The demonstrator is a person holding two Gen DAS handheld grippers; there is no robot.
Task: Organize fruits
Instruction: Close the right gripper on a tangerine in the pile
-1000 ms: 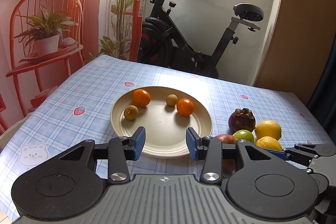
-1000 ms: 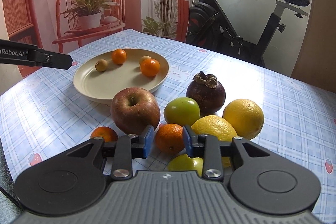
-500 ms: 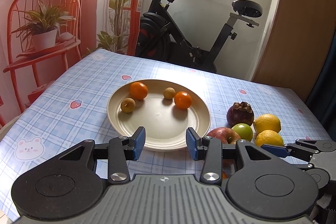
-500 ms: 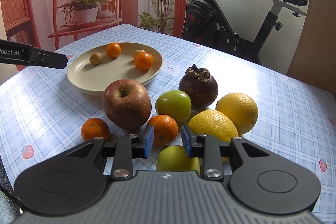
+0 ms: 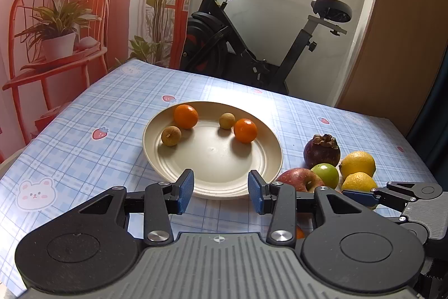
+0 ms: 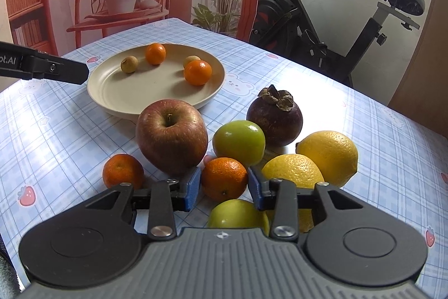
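1. A table (image 5: 84, 114) is seen covered with a pale blue checked cloth printed with strawberries and small bears.
2. Beyond the table, a black exercise bike (image 5: 252, 46) is set against a white wall under a window, and a backdrop showing a red chair, a potted plant and a lamp (image 5: 56, 18) is hung on the left; a brown panel is seen on the right.
3. One cream plate (image 5: 215, 181) is placed near the middle of the table.
4. Four fruits are counted on the plate: two small oranges (image 5: 185, 116) (image 5: 245, 130) and two small tan round fruits (image 5: 171, 136) (image 5: 226, 120), all lying apart toward its far side.
5. Beside the plate, on the cloth, a cluster of loose fruit is gathered: one red apple (image 6: 171, 140), one dark purple mangosteen (image 6: 275, 118), two green fruits (image 6: 239, 142) (image 6: 238, 213), two lemons (image 6: 329, 156) (image 6: 292, 171) and two mandarins (image 6: 123, 171) (image 6: 224, 178).
6. The apple is found just beside the plate's rim; whether they touch cannot be told.
7. The left gripper (image 5: 221, 188) is held over the near rim of the plate, its blue pads set moderately apart with nothing between them.
8. The right gripper (image 6: 224, 187) is pointed at the cluster; its jaws are opening, and one mandarin is framed between the pads, which are not seen pressing on it.
9. In the right wrist view, one finger of the left gripper is seen reaching toward the plate's left edge.
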